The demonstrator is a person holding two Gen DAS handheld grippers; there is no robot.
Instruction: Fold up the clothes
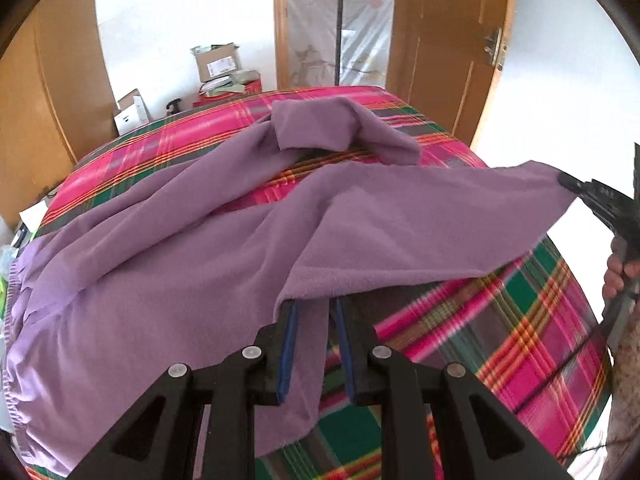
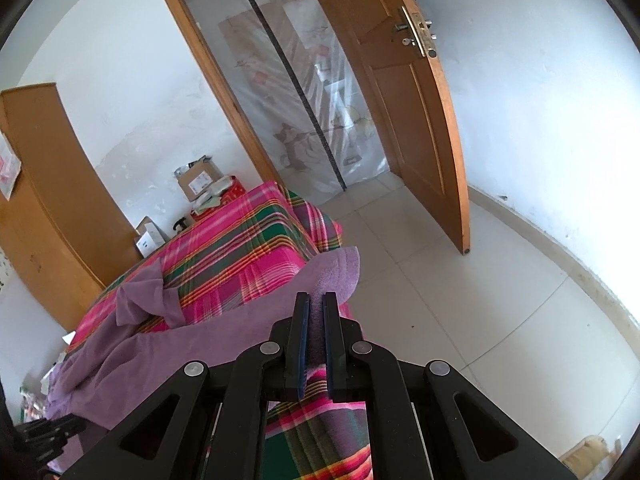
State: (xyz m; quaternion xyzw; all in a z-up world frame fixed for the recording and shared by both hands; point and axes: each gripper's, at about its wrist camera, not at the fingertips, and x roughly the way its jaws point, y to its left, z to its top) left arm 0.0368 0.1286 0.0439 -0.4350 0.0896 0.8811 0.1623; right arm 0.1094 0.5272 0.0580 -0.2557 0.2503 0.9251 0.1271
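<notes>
A purple garment (image 1: 168, 264) lies spread over a bed with a pink and green plaid cover (image 1: 500, 332), one sleeve bunched toward twelve o'clock in the left wrist view. The left gripper (image 1: 313, 308) pinches a hem of the garment between its blue-padded fingers, with cloth hanging down between them. The right gripper (image 2: 316, 312), entering the left view at three o'clock, is clamped on another corner of the cloth, lifting it off the bed edge. Cardboard boxes (image 2: 198, 180) sit beyond the bed at eleven o'clock, beside an open wooden door (image 2: 404, 120).
</notes>
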